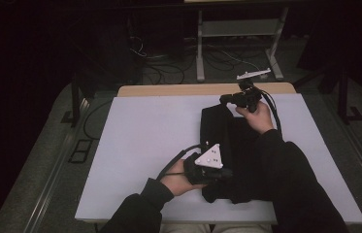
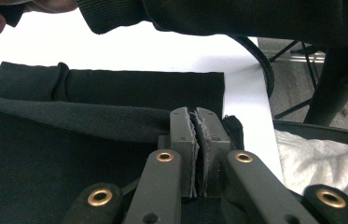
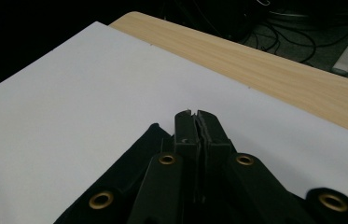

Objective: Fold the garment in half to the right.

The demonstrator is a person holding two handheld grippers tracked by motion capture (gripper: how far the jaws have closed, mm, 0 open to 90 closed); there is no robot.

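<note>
A black cloth (image 1: 227, 145) on the white bench (image 1: 139, 141) is pinched at its near edge by the left tool (image 2: 196, 116) and at its far corner by the right tool (image 3: 196, 119).

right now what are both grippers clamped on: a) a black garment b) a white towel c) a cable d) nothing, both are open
a: the left gripper and the right gripper each have their jaws shut on an edge of the black garment lying on the white table cover.
</note>
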